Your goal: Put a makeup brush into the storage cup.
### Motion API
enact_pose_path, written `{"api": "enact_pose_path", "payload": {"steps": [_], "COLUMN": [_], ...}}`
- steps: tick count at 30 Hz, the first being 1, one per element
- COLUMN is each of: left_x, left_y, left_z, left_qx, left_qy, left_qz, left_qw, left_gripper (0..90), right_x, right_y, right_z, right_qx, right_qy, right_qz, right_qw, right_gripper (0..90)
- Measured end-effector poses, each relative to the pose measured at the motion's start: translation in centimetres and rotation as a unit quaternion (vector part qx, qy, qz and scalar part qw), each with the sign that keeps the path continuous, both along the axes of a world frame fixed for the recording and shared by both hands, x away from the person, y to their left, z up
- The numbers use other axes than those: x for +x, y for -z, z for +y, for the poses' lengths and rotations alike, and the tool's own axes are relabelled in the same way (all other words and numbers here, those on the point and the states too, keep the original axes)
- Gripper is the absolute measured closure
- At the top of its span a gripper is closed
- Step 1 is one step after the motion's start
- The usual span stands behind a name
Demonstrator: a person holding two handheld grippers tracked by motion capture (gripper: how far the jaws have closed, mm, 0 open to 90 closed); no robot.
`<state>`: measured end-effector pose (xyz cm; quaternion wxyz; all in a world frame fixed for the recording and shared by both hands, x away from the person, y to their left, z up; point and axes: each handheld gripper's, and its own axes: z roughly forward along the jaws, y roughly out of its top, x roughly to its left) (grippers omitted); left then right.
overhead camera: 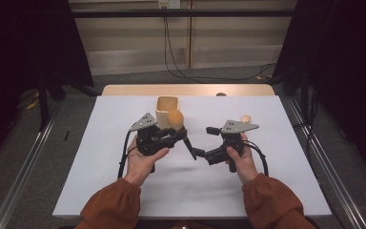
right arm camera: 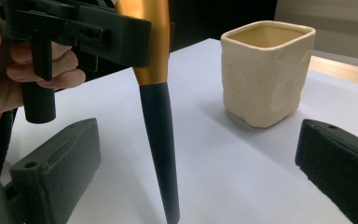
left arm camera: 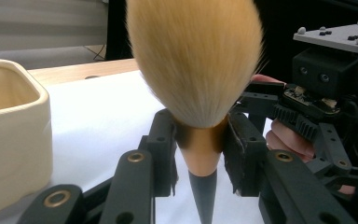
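The left gripper (overhead camera: 177,135) clamps a makeup brush (left arm camera: 196,70), bristles up, black handle slanting down toward the bench (overhead camera: 100,157). The right gripper (overhead camera: 201,141), jaws spread wide, flanks the handle.

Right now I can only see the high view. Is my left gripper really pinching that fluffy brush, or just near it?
Observer: It's pinching it. In the left gripper view the left gripper has both jaws pressed on the gold collar of the brush, just under the bristles.
Operator: Is my right one touching it too?
Observer: No. In the right gripper view the right gripper has its jaws wide apart, and the black handle hangs between them, touching neither pad.
Operator: What's the cup like up close?
Observer: The cup is cream with dented, bumpy walls, and stands upright on the white table, apart from the brush.
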<state>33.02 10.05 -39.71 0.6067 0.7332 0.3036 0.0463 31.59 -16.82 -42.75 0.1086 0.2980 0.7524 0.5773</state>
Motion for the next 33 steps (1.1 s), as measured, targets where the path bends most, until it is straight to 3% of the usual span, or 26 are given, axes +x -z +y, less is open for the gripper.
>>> {"api": "enact_pose_path", "payload": {"steps": [14,16,23,28,33], "left_x": [0.0,0.0,0.0,-0.2,-0.1], "left_y": [-0.3,-0.3,-0.4,-0.5,-0.7], "left_z": [0.8,0.9,1.2,1.5,2.1], "left_qx": [0.025,0.027,0.037,0.045,0.053], "left_qy": [0.005,0.004,0.008,0.010,0.007], "left_qz": [0.000,0.001,0.006,0.005,0.005], "left_qw": [0.9997,0.9996,0.9993,0.9989,0.9986], "left_gripper": [66.3,66.3,66.3,66.3,66.3], "right_x": [-1.5,-1.7,-2.5,-3.2,-3.8], "right_y": [-0.3,-0.3,0.3,0.6,0.5], "right_z": [-2.0,-2.5,-3.8,-4.5,-5.4], "right_qx": [-0.009,-0.006,0.020,0.026,0.023], "right_qy": [0.057,0.066,0.083,0.095,0.119], "right_qz": [-0.017,-0.027,-0.027,-0.022,-0.033], "right_qw": [0.9982,0.9974,0.9960,0.9948,0.9921], "right_gripper": [1.1,1.2,1.2,1.2,2.4]}}
